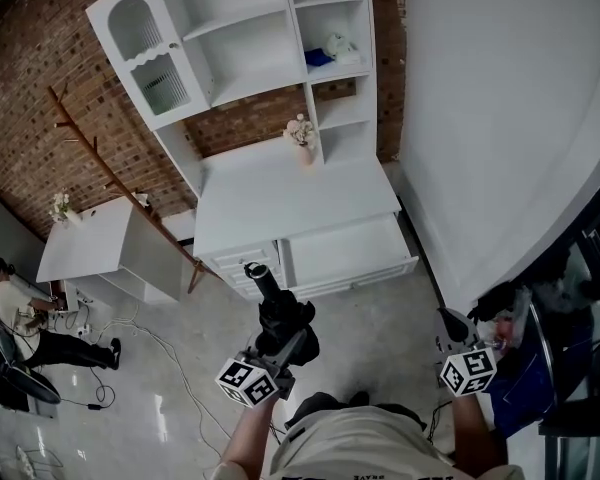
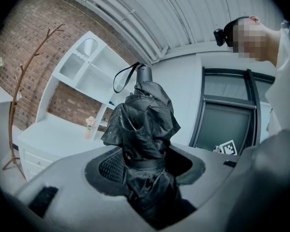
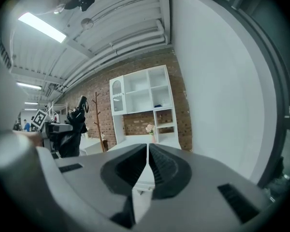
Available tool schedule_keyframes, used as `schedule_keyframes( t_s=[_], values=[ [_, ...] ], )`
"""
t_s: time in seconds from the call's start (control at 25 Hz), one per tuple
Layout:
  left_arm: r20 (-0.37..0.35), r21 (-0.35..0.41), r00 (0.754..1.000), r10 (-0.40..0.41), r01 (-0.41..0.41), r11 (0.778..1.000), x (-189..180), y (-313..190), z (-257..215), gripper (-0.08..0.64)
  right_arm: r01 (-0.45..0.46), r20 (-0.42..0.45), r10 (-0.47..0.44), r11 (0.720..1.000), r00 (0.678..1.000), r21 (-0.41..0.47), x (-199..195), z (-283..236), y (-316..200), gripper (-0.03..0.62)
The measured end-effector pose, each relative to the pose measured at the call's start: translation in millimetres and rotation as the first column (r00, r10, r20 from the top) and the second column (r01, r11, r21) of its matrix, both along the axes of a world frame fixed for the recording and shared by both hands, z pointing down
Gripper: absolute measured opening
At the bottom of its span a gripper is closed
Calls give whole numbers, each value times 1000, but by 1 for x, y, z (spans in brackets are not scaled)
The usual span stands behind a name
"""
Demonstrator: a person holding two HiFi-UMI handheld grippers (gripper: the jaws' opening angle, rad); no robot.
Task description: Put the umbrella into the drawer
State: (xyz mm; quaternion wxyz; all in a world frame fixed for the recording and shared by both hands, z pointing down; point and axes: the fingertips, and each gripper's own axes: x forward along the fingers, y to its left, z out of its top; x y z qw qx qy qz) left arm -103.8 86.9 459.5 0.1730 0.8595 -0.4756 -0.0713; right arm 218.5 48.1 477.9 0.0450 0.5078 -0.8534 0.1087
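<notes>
Two claws: the left gripper (image 2: 145, 162) pinches the folded black fabric umbrella (image 2: 145, 120), the right gripper (image 3: 148, 164) is pressed together, empty; carry it level toward the white cabinet drawer (image 1: 348, 254).

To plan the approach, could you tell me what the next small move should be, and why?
Probably carry the black folded umbrella, clamped in the left gripper, forward toward the right-hand drawer of the white cabinet, which looks pulled out. The cabinet stands well ahead of both grippers, and the right gripper is shut and empty.
</notes>
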Motion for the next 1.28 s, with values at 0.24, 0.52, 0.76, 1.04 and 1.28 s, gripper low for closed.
schedule_keyframes(
  t_s=[0.24, 0.52, 0.76, 1.04, 1.28],
  values=[
    [6, 5, 1000, -3, 3, 1000, 2, -13, -5, 249, 7, 12, -7, 1000, 1000, -12, -1, 5, -10, 34],
    [-6, -2, 1000, 9, -9, 1000, 2, -33, -2, 249, -8, 7, 8, 1000, 1000, -21, -1, 9, -27, 34],
    [-21, -8, 999, 33, -33, 999, -3, -63, -3, 249, -27, -11, 26, 999, 1000, -30, -8, 7, -48, 34],
    [-31, -18, 997, 74, -75, 997, -15, -101, 2, 249, -64, -39, 62, 997, 997, -51, -19, 11, -73, 34],
    [-36, -14, 993, 112, -112, 994, -28, -139, 3, 249, -101, -61, 97, 993, 993, -61, -28, 11, -96, 34]
  ],
)
